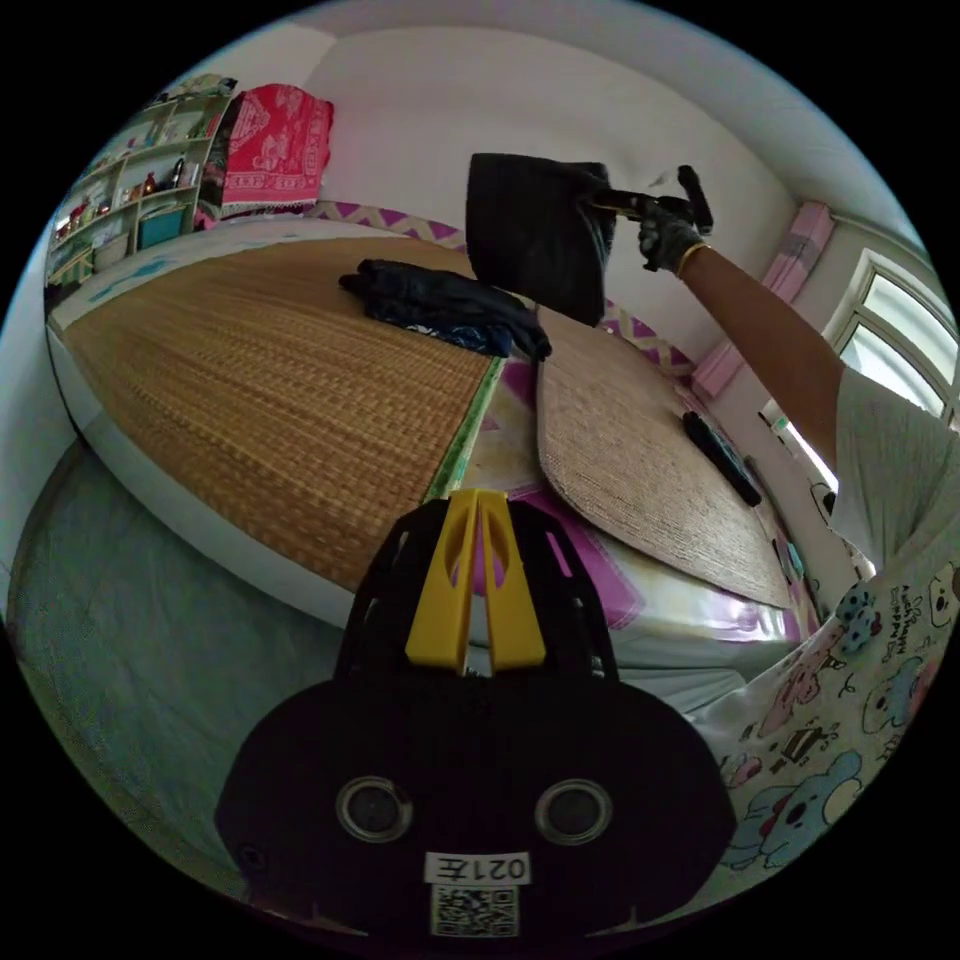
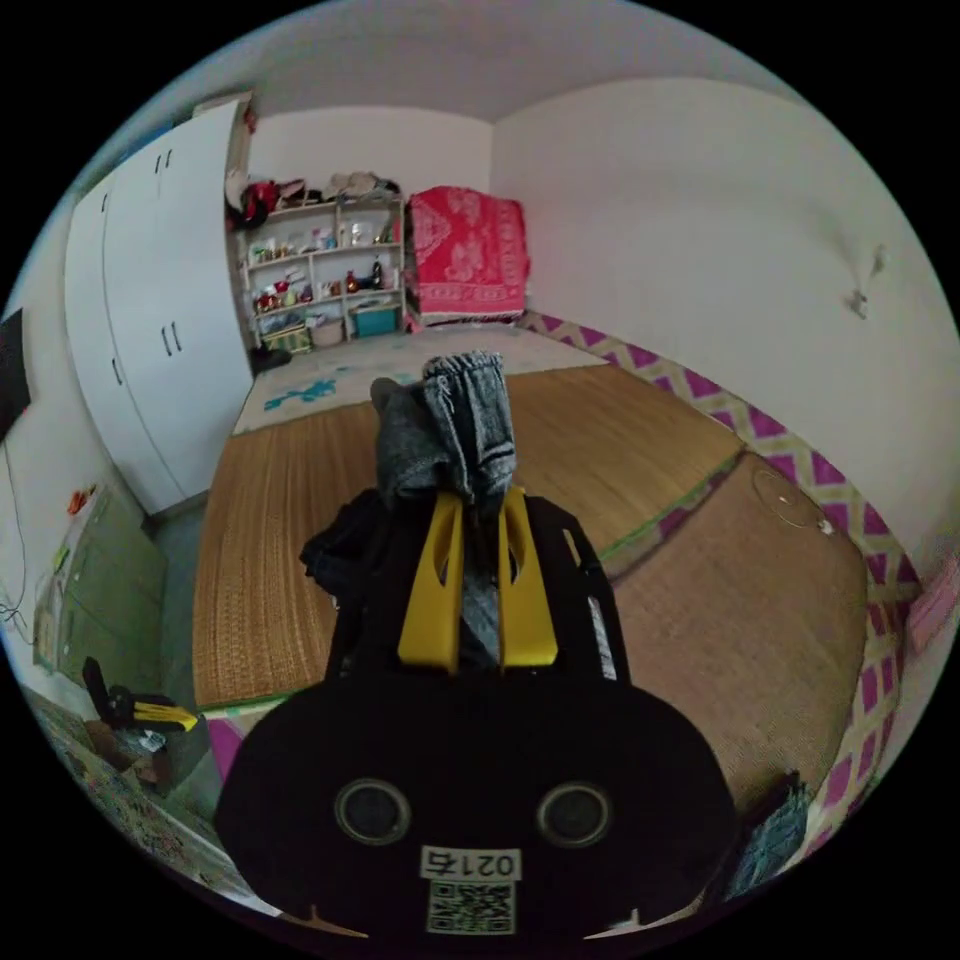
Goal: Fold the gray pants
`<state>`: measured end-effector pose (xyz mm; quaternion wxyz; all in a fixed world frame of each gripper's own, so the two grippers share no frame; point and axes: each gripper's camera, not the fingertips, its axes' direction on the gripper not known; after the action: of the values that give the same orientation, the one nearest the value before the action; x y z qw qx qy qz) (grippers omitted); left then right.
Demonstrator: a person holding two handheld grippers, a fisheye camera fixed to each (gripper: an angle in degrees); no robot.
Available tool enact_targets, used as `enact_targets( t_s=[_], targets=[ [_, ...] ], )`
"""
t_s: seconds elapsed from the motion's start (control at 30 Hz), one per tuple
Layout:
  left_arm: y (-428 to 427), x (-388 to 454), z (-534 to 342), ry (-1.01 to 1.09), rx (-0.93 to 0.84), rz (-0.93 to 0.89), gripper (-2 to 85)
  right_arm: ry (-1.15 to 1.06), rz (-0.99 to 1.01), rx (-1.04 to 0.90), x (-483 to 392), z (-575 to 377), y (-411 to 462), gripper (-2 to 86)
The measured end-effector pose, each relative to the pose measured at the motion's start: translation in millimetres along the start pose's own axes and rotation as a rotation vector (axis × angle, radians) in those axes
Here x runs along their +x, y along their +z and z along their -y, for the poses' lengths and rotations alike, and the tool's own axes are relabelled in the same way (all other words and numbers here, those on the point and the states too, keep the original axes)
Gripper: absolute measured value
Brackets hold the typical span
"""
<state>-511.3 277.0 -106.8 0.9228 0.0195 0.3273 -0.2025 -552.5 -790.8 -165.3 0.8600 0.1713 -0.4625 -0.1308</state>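
The gray pants [image 1: 535,235] hang as a folded dark panel in the air above the bed, held at their upper corner by my right gripper [image 1: 612,205] in a gloved hand. In the right gripper view the same pants [image 2: 445,435] bunch up over the yellow jaws, and the right gripper [image 2: 478,500] is shut on the cloth. My left gripper [image 1: 477,495] is low at the bed's near edge, its jaws together with nothing between them. It also appears down at the bedside in the right gripper view, as the left gripper [image 2: 150,712].
A pile of dark clothes [image 1: 445,305] lies on the large bamboo mat [image 1: 260,380]. A second mat [image 1: 630,460] covers the bed's other half, with a black remote [image 1: 720,455] beside it. A shelf [image 2: 320,280], a red cloth [image 2: 465,250] and a white wardrobe [image 2: 150,310] stand behind.
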Motion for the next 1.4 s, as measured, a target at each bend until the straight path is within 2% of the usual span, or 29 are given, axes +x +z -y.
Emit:
enact_targets(
  t_s=[0.13,0.23,0.37,0.43,0.5,0.67,0.83,0.93,1.03,1.13,1.27,1.4],
  targets=[
    [10.4,39.0,10.6,0.12,-0.015,0.034,-1.0,-0.074,-0.11,-0.056,20.2,-32.6,-66.4,5.7],
    [21.6,60.4,15.7,0.148,-0.043,-0.074,-1.0,-0.167,-0.193,-0.167,3.0,-80.5,-93.8,5.8],
    [32.4,84.6,16.2,0.184,-0.063,-0.134,-1.0,-0.288,-0.269,-0.398,-61.3,-187.5,-54.2,5.9],
    [38.4,97.3,14.4,0.2,-0.073,-0.159,-1.0,-0.348,-0.242,-0.505,-98.9,-246.7,-15.8,5.9],
    [42.7,104.2,12.6,0.203,-0.085,-0.177,-1.0,-0.358,-0.128,-0.596,-134.4,-315.1,23.3,5.6],
    [45.2,110.7,6.5,0.202,-0.092,-0.179,-1.0,-0.099,-0.095,-0.39,-116.0,-350.9,-19.8,7.4],
    [56.2,105.6,2.9,0.155,-0.099,-0.193,-0.9,-0.139,-0.133,-0.366,-120.5,-375.6,-36.9,12.9],
    [63.7,111.5,3.8,0.162,-0.1,-0.199,-1.0,-0.141,-0.169,-0.397,-123.2,-397.3,-13.5,11.9],
    [66.5,118.2,4.9,0.169,-0.084,-0.194,-0.9,-0.038,-0.232,-0.358,-99.9,-416.5,-7.1,8.1],
    [71.8,123.4,5.8,0.169,-0.079,-0.199,-1.0,0.116,-0.082,-0.31,-49.9,-434.6,-35.3,5.8],
    [85.8,133.3,6.8,0.18,-0.077,-0.195,-1.0,0.331,0.014,-0.073,50.3,-471.9,-158.6,4.5],
    [109.5,157.2,9.5,0.234,-0.055,-0.177,-1.0,0.551,-0.013,0.138,156.6,-559.1,-315.5,4.0]
  ],
)
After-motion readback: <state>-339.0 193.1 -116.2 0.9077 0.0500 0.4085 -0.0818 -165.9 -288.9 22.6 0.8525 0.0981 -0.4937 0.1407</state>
